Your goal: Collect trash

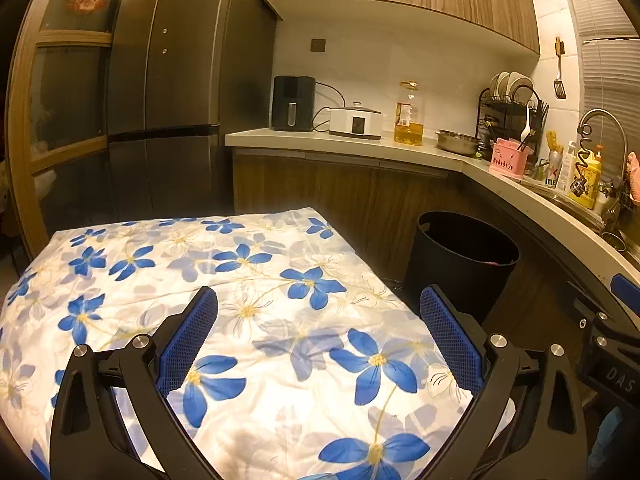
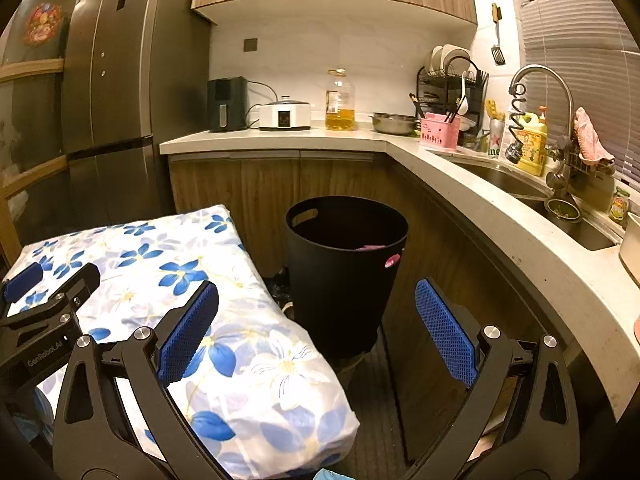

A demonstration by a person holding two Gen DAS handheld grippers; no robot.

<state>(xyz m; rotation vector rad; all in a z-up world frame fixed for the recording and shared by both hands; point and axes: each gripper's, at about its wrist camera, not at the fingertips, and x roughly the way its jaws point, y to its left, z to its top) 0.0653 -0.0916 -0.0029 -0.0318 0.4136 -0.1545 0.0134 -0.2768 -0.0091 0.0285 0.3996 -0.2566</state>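
Observation:
A black round trash bin [image 2: 346,264] stands on the floor between the cloth-covered table and the counter; something pink [image 2: 370,247] lies inside it and a pink bit shows at its rim. The bin also shows in the left wrist view [image 1: 460,264]. My left gripper [image 1: 318,300] is open and empty above the table with the blue-flower cloth [image 1: 240,280]. My right gripper [image 2: 316,296] is open and empty, in front of the bin and just above the table's right edge [image 2: 280,320]. No loose trash shows on the cloth.
An L-shaped counter [image 2: 460,184] runs behind and to the right, with an air fryer [image 2: 226,104], cooker [image 2: 285,115], oil bottle [image 2: 340,100], steel bowl [image 2: 394,123], dish rack [image 2: 452,80] and sink [image 2: 504,180]. A tall fridge [image 2: 116,80] stands at the left.

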